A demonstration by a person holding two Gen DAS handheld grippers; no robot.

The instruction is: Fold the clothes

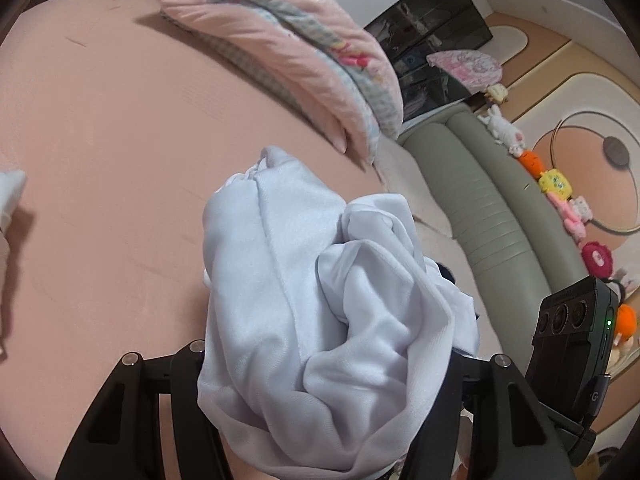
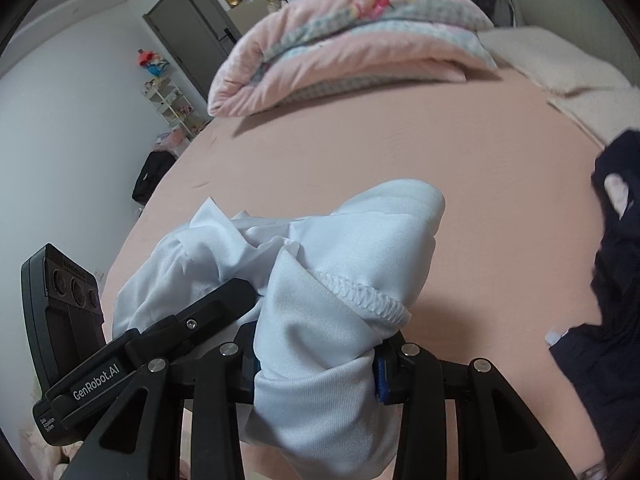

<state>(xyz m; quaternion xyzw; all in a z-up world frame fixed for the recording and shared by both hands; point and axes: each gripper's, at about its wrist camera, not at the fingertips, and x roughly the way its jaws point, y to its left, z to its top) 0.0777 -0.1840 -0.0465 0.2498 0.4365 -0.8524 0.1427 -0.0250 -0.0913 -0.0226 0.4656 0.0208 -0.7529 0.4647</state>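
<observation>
Both grippers hold bunches of one white garment point(image 1: 320, 280) above the bed. Seen through its own wrist camera, the right gripper point(image 2: 316, 364) is clamped on a thick wad of the pale cloth, whose stitched hem point(image 2: 360, 292) curls over just ahead of the blue-edged pads. The left gripper point(image 1: 328, 360) has the same fabric heaped between its black arms; its fingertips are buried under the folds, so the clamp there is probable rather than plainly seen. From the right wrist view, the left gripper's black finger lies against the cloth at the left.

Largest in view is the bed point(image 1: 100, 140), covered by a smooth pink sheet. At its far side rests a folded pink quilt point(image 1: 280, 52) with a checked, flowered lining. A grey-green padded headboard point(image 1: 480, 208) curves along one edge, and a cream blanket point(image 2: 560, 68) lies near it. A dark navy garment point(image 2: 612, 264) sits crumpled on the sheet to the right of the white one, apart from it. Small plush toys point(image 1: 556, 184) line the top of the headboard.
</observation>
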